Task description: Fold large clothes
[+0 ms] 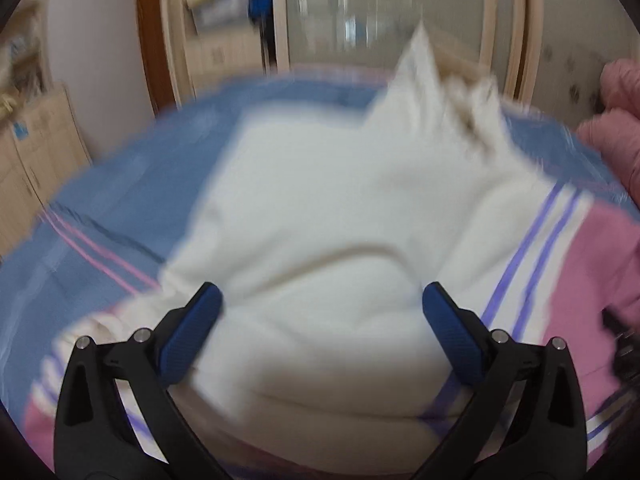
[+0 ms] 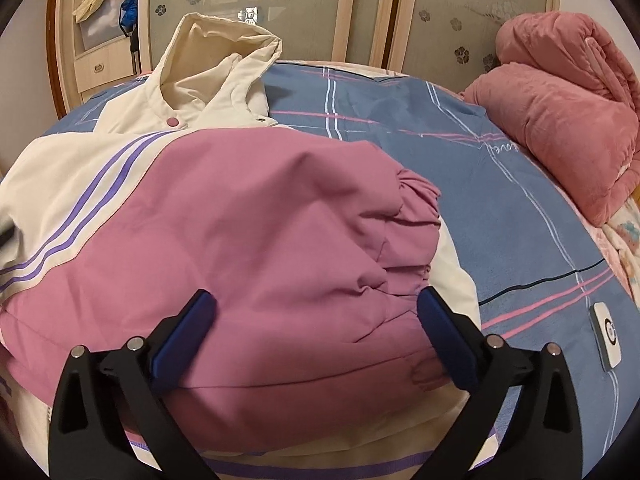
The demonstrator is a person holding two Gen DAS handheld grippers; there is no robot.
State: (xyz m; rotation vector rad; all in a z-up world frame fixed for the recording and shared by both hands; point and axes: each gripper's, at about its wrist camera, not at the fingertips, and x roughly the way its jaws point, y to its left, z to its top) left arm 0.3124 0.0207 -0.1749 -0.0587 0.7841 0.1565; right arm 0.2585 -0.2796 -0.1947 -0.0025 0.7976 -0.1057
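Right wrist view looks down over one bed (image 2: pixel 520 208) spread with a blue sheet crossed by pink and white lines; behind it runs a wardrobe (image 2: pixel 372 12) with frosted, flower-patterned sliding doors, and to the left of these an open shelf section holds bunched clothes. One jacket (image 2: pixel 248 208), the landmark here, lies flat on the bed: cream hood toward the wardrobe, a pink sleeve folded across the front, three purple stripes on the cream panel left of that sleeve. One rolled pink blanket (image 2: pixel 560 120) sits well to the right of the jacket. One small white controller (image 2: pixel 607 340) lies on the sheet right of the jacket's hem. Right gripper (image 2: pixel 316 312) stands wide open above the pink sleeve, clasping nothing.

Left wrist view is blurred: left gripper (image 1: pixel 322 306) spread apart over the jacket's cream side, pads gripping nothing.
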